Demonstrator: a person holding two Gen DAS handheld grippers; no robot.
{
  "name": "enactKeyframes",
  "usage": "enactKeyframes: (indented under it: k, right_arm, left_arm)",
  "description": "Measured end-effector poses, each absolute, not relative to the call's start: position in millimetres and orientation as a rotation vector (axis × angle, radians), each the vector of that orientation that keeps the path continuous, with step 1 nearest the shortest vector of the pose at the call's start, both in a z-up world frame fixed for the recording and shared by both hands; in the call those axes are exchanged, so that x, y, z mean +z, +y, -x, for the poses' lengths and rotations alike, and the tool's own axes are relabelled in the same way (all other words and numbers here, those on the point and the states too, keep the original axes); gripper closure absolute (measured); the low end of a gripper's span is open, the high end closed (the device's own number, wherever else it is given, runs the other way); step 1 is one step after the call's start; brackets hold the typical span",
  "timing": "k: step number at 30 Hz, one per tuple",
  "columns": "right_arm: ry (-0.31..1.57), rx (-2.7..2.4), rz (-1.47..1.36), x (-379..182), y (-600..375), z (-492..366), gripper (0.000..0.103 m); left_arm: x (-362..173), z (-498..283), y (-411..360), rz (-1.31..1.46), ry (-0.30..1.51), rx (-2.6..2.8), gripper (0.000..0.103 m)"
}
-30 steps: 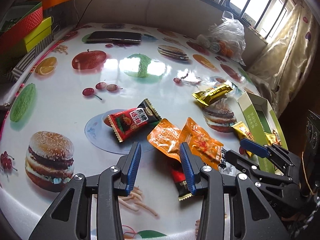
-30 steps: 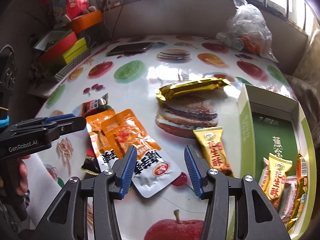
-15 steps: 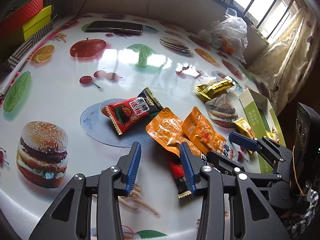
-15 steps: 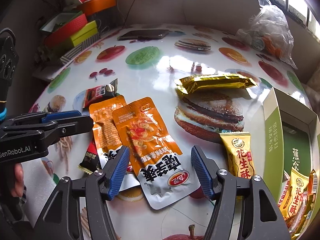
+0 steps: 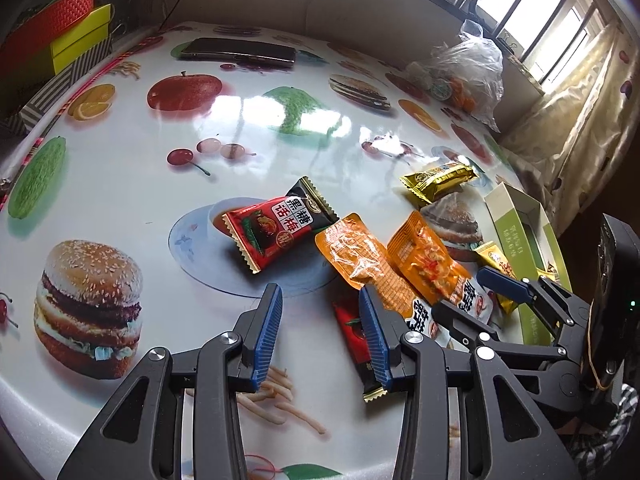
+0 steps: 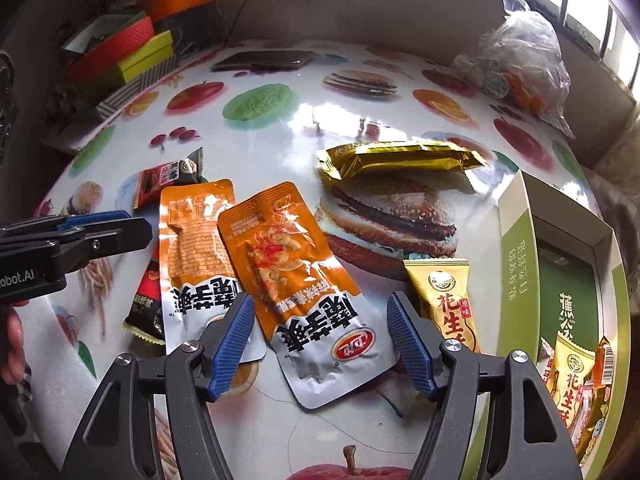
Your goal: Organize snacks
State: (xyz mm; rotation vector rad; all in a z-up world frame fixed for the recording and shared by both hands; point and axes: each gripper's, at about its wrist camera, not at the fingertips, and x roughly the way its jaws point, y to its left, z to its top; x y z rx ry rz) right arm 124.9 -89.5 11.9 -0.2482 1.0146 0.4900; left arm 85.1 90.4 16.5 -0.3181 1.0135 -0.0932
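Now right gripper [image 6: 320, 340] straddles orange pouch [image 6: 292, 272].

Your bench [image 6: 280, 420] wears a glossy white cloth printed with burgers, red apples, cherries, orange slices, green rounds and fries. On it you have two orange pouches [image 6: 280, 256] with silver ends and bold black characters, the one at 3 o'clock carrying a red oval logo. A red-and-black sachet [image 5: 280, 224] shows white label squares; a second red-and-black sachet [image 6: 150, 304] has a gold zigzag edge. The long bar wrapper [image 6: 400, 158] is shiny gold, and the small packet [image 6: 444, 300] is yellow-gold with red characters. Your box [image 6: 516, 256] is pale green outside, darker green within. Both grippers, left [image 5: 320, 332] and right [image 6: 320, 344], are black with ribbed blue pads.
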Motion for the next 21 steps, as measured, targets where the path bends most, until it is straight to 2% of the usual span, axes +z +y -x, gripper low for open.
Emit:
enactKeyframes:
  k: [8, 9, 11, 15, 18, 21]
  right_arm:
    - [1.017, 0.489, 0.235, 11.5, -87.5, -131.9, 0.034]
    - [1.013, 0.479, 0.232, 11.9, -87.5, -131.5, 0.037]
    - [1.006, 0.47, 0.215, 13.6, -89.7, -130.9, 0.051]
    - [1.004, 0.463, 0.204, 14.6, -91.6, -130.0, 0.053]
    - [1.0, 0.438, 0.195, 15.4, -93.0, -129.6, 0.06]
    - [0.996, 0.436, 0.18, 15.4, -95.8, -129.5, 0.063]
  left_arm:
    - [23.2, -87.9, 102.5, 0.296, 0.993, -0.062, 0.062]
    - [23.5, -88.9, 104.3, 0.293, 0.992, -0.054, 0.062]
    - [22.7, -90.9, 108.0, 0.282, 0.996, -0.046, 0.062]
    - [21.5, -95.7, 113.9, 0.257, 0.992, -0.029, 0.062]
    - [18.6, -102.7, 114.4, 0.229, 1.004, -0.025, 0.062]
    - [18.4, -108.9, 111.4, 0.19, 1.003, -0.033, 0.062]
